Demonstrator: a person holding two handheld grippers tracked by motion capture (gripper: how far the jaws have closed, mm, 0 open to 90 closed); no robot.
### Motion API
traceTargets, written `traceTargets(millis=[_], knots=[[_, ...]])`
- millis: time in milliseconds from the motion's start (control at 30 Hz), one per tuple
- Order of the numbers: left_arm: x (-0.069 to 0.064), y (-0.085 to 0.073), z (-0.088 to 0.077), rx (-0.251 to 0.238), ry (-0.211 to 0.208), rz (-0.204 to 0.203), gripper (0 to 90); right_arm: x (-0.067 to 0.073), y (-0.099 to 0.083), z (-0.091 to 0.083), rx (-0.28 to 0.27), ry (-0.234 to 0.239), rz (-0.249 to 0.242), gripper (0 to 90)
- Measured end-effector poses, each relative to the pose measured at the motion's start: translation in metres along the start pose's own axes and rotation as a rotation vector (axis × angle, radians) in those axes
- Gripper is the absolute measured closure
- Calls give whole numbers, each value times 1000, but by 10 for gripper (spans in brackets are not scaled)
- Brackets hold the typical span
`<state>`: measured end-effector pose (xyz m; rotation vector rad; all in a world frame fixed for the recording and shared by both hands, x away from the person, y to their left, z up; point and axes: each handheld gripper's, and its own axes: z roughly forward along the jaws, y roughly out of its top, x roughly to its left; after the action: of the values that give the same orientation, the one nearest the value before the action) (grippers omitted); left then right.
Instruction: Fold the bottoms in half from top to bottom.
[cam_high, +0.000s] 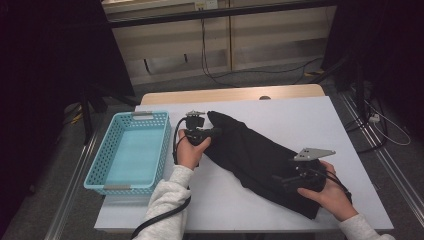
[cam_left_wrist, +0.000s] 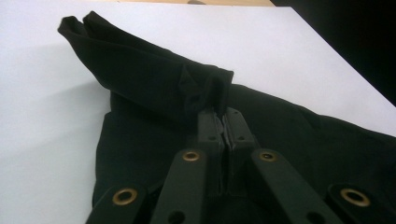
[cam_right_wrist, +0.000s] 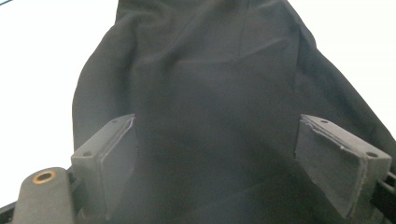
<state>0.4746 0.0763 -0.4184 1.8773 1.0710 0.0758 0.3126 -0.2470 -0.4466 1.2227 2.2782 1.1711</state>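
High view first: a black garment (cam_high: 255, 157) lies slantwise across the white table (cam_high: 300, 120), running from near the far left down toward my right hand at the near edge. A turquoise basket (cam_high: 131, 152) stands at the left end of the table, just beside my left hand, apart from the cloth.

My left gripper (cam_high: 212, 132) sits at the upper left end of the garment. Seen from the left gripper view, its jaws are pressed together with a fold of the black fabric (cam_left_wrist: 196, 88) pinched between them, and that fold stands up from the table above the rest of the cloth.

My right gripper (cam_high: 282, 180) rests over the lower right end of the garment. From the right gripper view, its two pads (cam_right_wrist: 116, 154) stand wide apart, with the dark cloth (cam_right_wrist: 215, 116) spread flat between them; neither pad presses on it.
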Motion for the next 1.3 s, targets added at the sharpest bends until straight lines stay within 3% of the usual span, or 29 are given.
traceTargets(millis=[467, 1100, 1300], knots=[[-8, -5, 4, 22, -33, 24, 875, -1, 1, -1, -6, -12, -3, 130], [-13, -10, 4, 35, -32, 56, 875, 0, 0, 0, -3, -9, -7, 130], [-18, -9, 4, 35, -48, 72, 875, 0, 0, 0, -1, -7, -10, 129]])
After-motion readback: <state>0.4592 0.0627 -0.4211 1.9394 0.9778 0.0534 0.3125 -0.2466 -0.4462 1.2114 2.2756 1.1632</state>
